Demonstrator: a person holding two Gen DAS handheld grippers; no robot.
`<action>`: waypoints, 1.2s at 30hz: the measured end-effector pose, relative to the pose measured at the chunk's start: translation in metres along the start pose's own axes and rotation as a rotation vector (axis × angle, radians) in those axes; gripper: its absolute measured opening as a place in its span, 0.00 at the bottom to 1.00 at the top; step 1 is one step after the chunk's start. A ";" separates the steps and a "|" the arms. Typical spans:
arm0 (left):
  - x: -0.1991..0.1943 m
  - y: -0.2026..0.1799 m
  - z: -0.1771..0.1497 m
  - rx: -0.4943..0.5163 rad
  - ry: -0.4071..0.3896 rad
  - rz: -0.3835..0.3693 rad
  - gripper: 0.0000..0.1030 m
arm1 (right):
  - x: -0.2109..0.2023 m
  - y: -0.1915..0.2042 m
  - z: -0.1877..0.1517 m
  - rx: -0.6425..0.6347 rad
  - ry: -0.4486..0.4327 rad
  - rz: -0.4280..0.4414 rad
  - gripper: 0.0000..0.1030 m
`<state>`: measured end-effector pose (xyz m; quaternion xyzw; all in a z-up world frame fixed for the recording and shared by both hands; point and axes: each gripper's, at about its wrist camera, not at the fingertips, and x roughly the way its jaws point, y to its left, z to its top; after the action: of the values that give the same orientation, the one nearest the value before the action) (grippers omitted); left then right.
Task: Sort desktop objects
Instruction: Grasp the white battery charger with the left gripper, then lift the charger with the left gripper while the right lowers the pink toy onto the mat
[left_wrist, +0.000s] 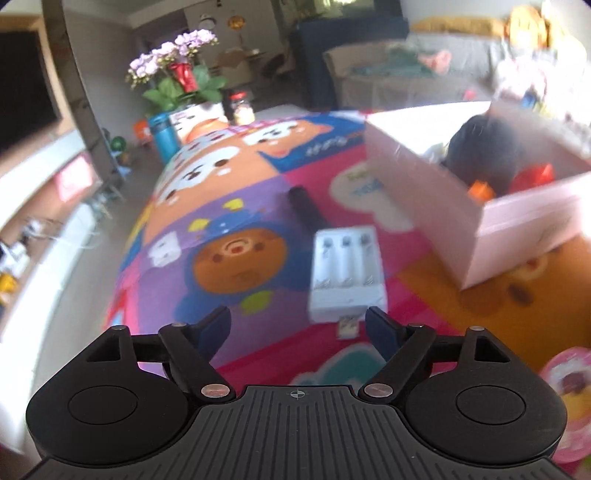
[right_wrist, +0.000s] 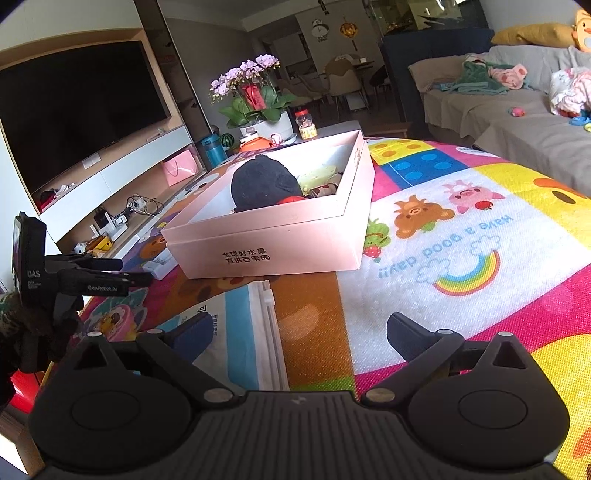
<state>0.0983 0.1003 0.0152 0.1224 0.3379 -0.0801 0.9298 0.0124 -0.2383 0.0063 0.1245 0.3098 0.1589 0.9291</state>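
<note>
Left wrist view: I held the left gripper (left_wrist: 299, 321) with its fingers spread and empty, hovering just short of the white battery charger (left_wrist: 346, 275) on the cartoon play mat (left_wrist: 229, 236). A black cylindrical object (left_wrist: 306, 210), possibly a torch though blur prevented certainty, lay just beyond the charger. The pink box (left_wrist: 517, 229), already holding a dark knitted item (left_wrist: 484, 147) and orange and red pieces, stood to the right, near the charger.

Right wrist view: I kept the right gripper (right_wrist: 300, 332) released as well, grasping nothing, above a zip-seal plastic bag (right_wrist: 236, 332) in front of the pink box (right_wrist: 266, 236).

Risks, as I judged them: the charger's smooth casing sat off-centre toward the right finger, so closing from that pose might have nudged it sideways or clipped only its protruding USB plug (left_wrist: 348, 326). Its width looked close to the finger opening, which could have caused a pinch on one edge and a slip during lifting.

Legible writing: the box front read "全球好水果 直供百果园"; the mat read "Have a good day!!", seen inverted; the left gripper's body carried "DAS" and "GenRobot.AI".
</note>
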 end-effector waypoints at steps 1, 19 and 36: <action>-0.002 0.000 0.001 -0.011 -0.014 -0.031 0.90 | 0.000 0.001 0.000 -0.003 -0.001 -0.003 0.98; -0.020 -0.014 -0.026 -0.161 0.023 0.002 0.52 | 0.000 -0.006 0.001 0.044 0.006 -0.007 1.00; -0.085 -0.083 -0.065 -0.164 -0.003 -0.237 0.55 | 0.005 -0.013 0.001 0.100 0.021 -0.044 1.00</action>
<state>-0.0251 0.0450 0.0078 0.0050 0.3540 -0.1617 0.9212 0.0197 -0.2491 0.0005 0.1623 0.3296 0.1243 0.9217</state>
